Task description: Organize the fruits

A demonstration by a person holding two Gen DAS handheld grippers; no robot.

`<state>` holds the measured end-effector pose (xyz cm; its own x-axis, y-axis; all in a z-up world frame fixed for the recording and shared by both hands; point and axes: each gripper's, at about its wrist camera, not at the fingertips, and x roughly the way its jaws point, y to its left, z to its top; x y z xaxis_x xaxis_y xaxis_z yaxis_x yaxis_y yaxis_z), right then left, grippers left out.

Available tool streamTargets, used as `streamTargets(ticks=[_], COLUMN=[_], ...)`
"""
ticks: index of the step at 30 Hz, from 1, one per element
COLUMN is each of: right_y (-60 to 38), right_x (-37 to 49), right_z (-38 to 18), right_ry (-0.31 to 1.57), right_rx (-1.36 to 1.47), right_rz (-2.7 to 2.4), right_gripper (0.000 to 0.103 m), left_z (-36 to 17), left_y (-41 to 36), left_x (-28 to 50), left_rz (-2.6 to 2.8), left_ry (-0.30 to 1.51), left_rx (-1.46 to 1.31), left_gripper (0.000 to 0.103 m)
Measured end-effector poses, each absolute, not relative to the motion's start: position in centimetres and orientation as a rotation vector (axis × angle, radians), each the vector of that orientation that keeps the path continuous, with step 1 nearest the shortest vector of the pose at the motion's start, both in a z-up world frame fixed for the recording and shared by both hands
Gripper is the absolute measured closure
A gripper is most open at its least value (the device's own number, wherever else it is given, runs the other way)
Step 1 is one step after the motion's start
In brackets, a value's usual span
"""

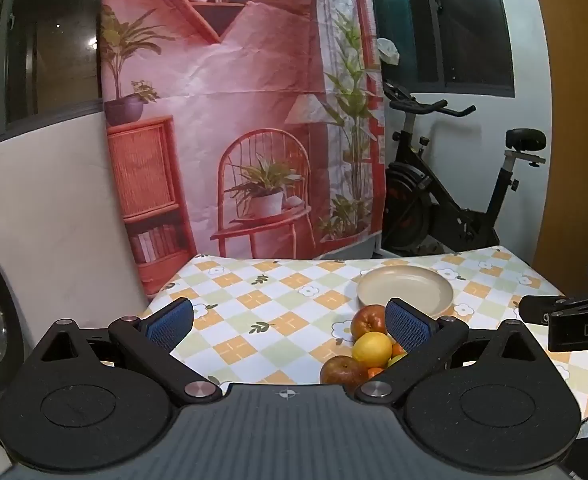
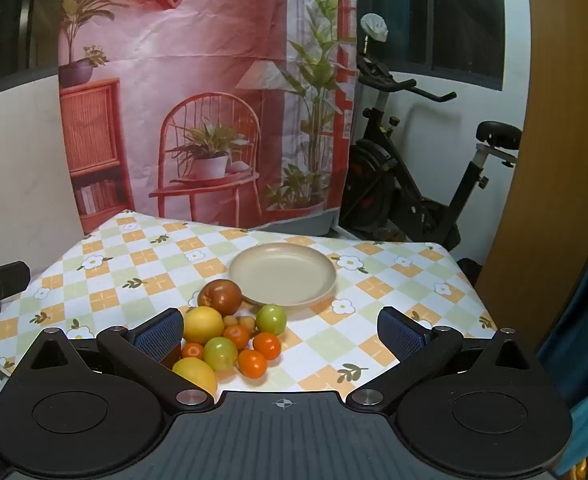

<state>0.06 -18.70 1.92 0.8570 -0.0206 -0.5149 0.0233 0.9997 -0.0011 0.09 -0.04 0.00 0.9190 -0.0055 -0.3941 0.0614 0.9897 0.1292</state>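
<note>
Checkered cloth with orange and green squares and small white flowers covers the table (image 2: 374, 280), and both grippers hang above its near edge, tilted downward. Low in the right wrist view, the right gripper (image 2: 280, 330) has its jaws wide apart and holds nothing; the blue ribbed pads (image 2: 162, 334) stand on either side of bare cloth. The left gripper (image 1: 290, 322) is also spread wide and empty. Just beside the right gripper's left finger lies the pile of fruits (image 2: 230, 340): round smooth lemons, green apples, small oranges and a dark red apple (image 2: 220, 297), all touching. Behind it, the beige plate (image 2: 283, 274) is shallow and empty. Right of the pile, the cloth is free up to the table edge. Farther back hang a printed backdrop (image 2: 206, 80) and stands an exercise bike (image 2: 406, 184).
</note>
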Motion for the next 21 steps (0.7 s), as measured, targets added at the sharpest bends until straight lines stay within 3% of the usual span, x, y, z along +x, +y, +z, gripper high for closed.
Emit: streamTargets(ticks=[21], right_y=[-18.68], right_x=[0.02], right_z=[1.99], right_ry=[0.537], right_rx=[-0.005], right_rz=[-0.026], right_gripper=[0.0], left_z=[-0.03], left_y=[0.15], left_x=[-0.11], left_rz=[-0.041], left_ry=[0.394], left_rx=[0.145], left_gripper=[0.0])
